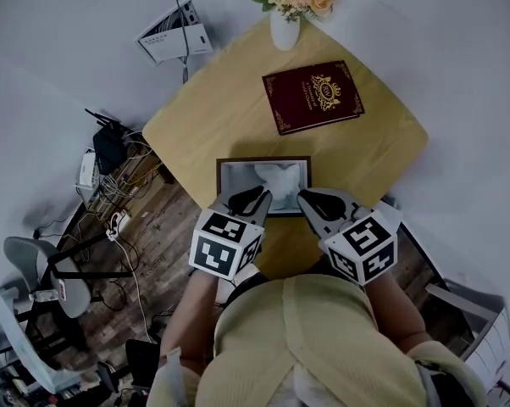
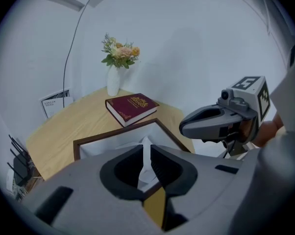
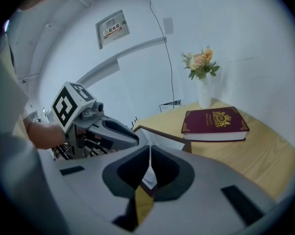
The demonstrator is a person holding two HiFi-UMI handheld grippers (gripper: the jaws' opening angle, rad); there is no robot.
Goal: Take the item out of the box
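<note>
A shallow open box with a dark brown rim (image 1: 221,176) lies on the wooden table near its front edge. Inside it is white crumpled wrapping or a white item (image 1: 276,175); I cannot tell which. My left gripper (image 1: 253,197) hovers over the box's near left corner, shut with nothing in it. My right gripper (image 1: 311,198) hangs beside it at the near right corner, also shut and empty. The left gripper view has its closed jaws (image 2: 146,150) pointing into the box (image 2: 113,136), and the right gripper view has its jaws (image 3: 150,152) over the box's rim (image 3: 162,135).
A dark red book (image 1: 313,97) lies farther back on the table (image 1: 196,125), and a white vase of flowers (image 1: 286,24) stands at the far corner. Cables, a router and a grey chair (image 1: 43,270) occupy the floor to the left.
</note>
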